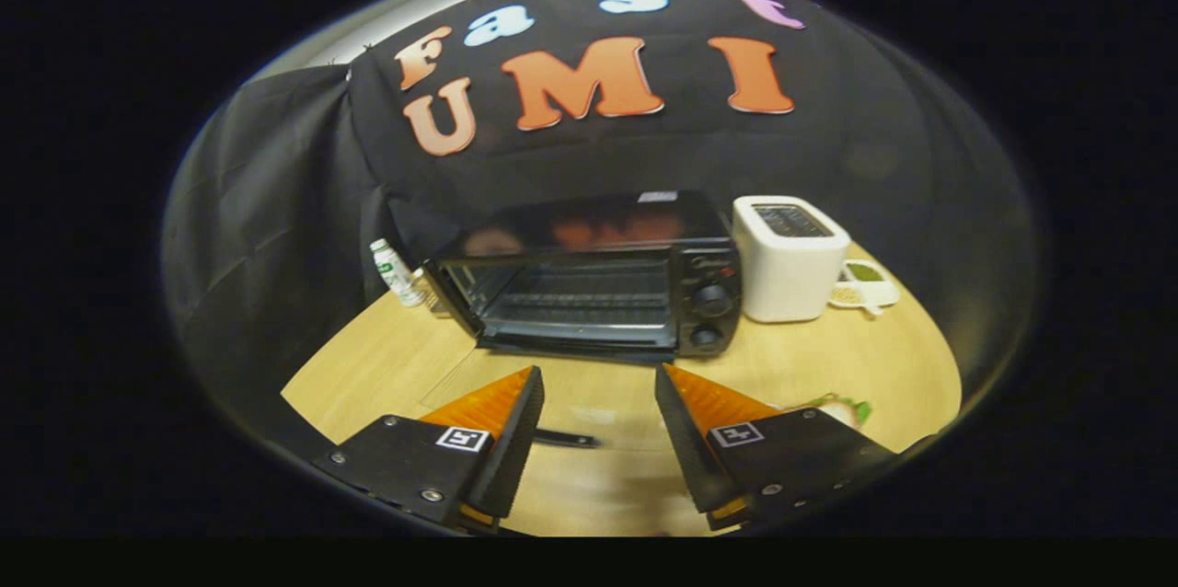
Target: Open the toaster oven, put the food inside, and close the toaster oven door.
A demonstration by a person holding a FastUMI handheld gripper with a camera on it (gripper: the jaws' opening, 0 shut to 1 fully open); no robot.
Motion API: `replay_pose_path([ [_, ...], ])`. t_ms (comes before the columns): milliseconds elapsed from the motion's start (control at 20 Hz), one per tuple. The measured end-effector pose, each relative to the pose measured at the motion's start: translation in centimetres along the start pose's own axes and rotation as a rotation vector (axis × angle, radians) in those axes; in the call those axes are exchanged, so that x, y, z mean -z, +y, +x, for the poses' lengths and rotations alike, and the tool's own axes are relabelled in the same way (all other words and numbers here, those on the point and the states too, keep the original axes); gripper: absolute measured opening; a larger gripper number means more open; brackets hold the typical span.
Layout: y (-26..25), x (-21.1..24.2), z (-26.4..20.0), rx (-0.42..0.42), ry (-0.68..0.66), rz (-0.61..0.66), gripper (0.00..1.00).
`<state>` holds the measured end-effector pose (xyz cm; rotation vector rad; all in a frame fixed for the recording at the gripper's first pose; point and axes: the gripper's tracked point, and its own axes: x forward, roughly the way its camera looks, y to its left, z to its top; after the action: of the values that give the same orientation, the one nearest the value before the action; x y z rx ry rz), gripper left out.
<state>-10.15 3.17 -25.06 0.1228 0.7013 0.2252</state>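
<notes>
The gripper [598, 403], fingers apart and empty, faces the toaster oven [589, 279] straight ahead; its glass door lies flat towards the fingers.

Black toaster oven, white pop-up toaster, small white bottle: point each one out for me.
Black toaster oven [589, 293]: gripper view, on the wire rack inside its open cavity.
White pop-up toaster [790, 279]: gripper view, on its front wall.
Small white bottle [396, 274]: gripper view, on its body.
</notes>
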Motion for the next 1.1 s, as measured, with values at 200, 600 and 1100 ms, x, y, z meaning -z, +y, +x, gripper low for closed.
replay_pose_path([
  [200,-4.9,-1.0,-1.5,0.095,-0.044,-0.017,0.75],
  [600,-10.6,1.3,-3.1,0.189,-0.019,-0.016,0.75],
  [1100,-14.1,8.0,-3.8,0.177,0.167,0.036,0.8],
])
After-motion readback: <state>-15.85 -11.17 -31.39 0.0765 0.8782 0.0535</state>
